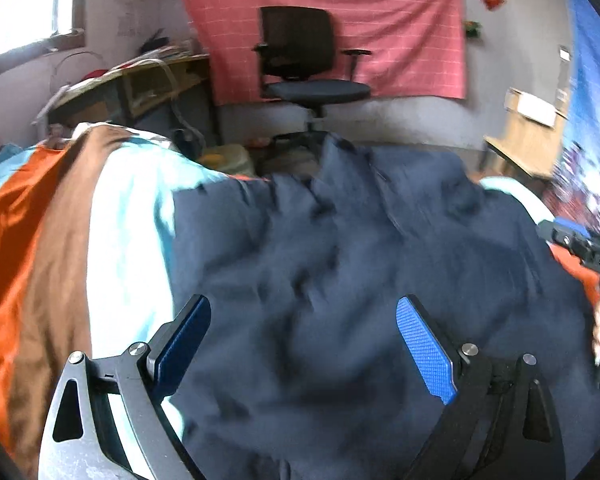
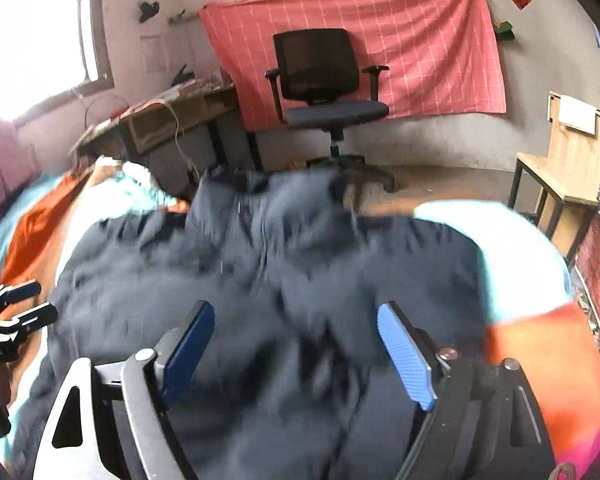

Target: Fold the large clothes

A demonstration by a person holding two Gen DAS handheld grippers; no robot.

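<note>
A large dark navy garment (image 1: 340, 264) lies rumpled across a bed (image 1: 120, 240) whose cover has orange, brown, white and teal stripes. My left gripper (image 1: 304, 320) hovers over the near part of the garment, open, with no cloth between its blue pads. The right wrist view shows the same garment (image 2: 260, 264), blurred, with my right gripper (image 2: 296, 320) open above it and nothing pinched. The left gripper (image 2: 16, 308) shows at that view's left edge. At the right edge of the left wrist view is part of the right gripper's body (image 1: 580, 248).
Beyond the bed's far edge stand a black office chair (image 1: 304, 68) and a cluttered desk (image 1: 140, 84) at the left. A pink checked cloth (image 1: 400, 32) hangs on the wall. A wooden shelf unit (image 2: 564, 160) stands at the right, and a bright window (image 2: 32, 32) is at the left.
</note>
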